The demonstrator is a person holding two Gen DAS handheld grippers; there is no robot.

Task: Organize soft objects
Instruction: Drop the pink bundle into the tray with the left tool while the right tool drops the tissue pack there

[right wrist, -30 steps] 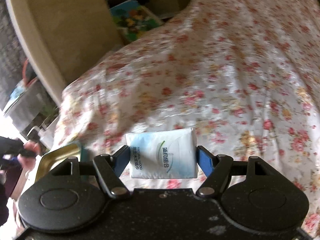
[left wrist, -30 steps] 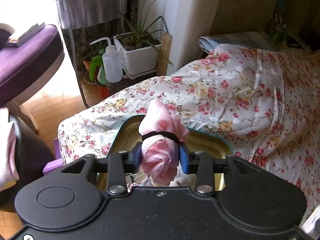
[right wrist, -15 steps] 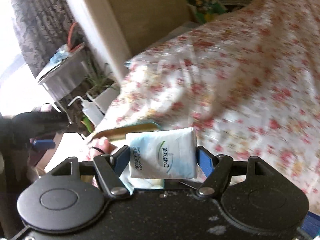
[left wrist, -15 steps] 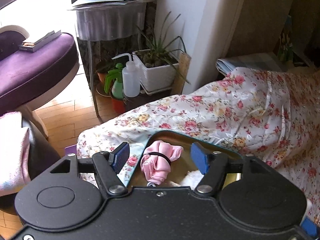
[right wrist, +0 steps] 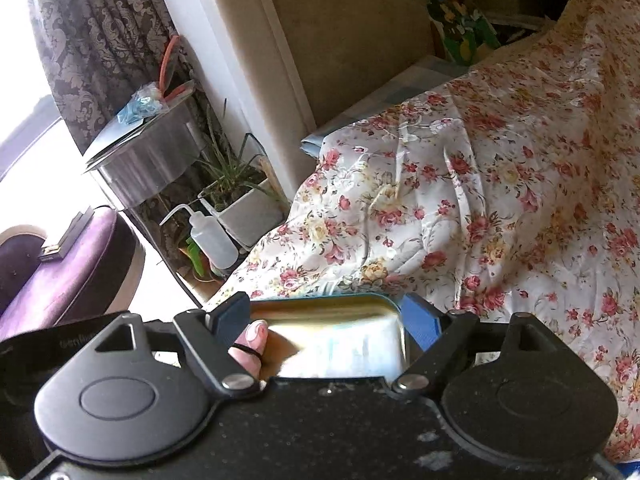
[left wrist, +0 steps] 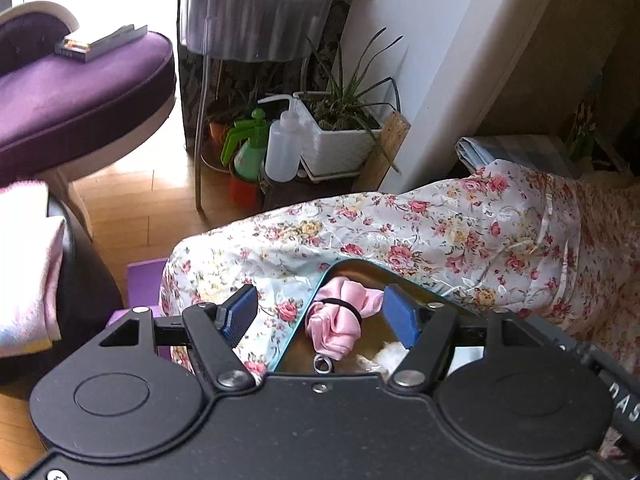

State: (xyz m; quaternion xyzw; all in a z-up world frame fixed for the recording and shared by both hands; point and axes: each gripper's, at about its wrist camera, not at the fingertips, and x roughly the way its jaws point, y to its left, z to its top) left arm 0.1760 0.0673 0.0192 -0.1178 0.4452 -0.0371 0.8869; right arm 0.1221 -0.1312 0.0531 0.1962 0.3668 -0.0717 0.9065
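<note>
The pink cloth bundle [left wrist: 340,322] lies lengthwise in the tin [left wrist: 298,330], its banded end toward the rim; left gripper [left wrist: 320,314] and right gripper [right wrist: 326,318] both gape empty above.

Pink satin bundle [left wrist: 340,320], cinched by a black elastic band, lying inside the metal tin [left wrist: 412,286] at its left end.

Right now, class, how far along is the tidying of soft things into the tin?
Done: the pink cloth bundle lies in the tin, with the tissue pack beside it. In hand: nothing; left tongs and right tongs stand open. Left: no loose soft item visible on the floral cloth.
</note>
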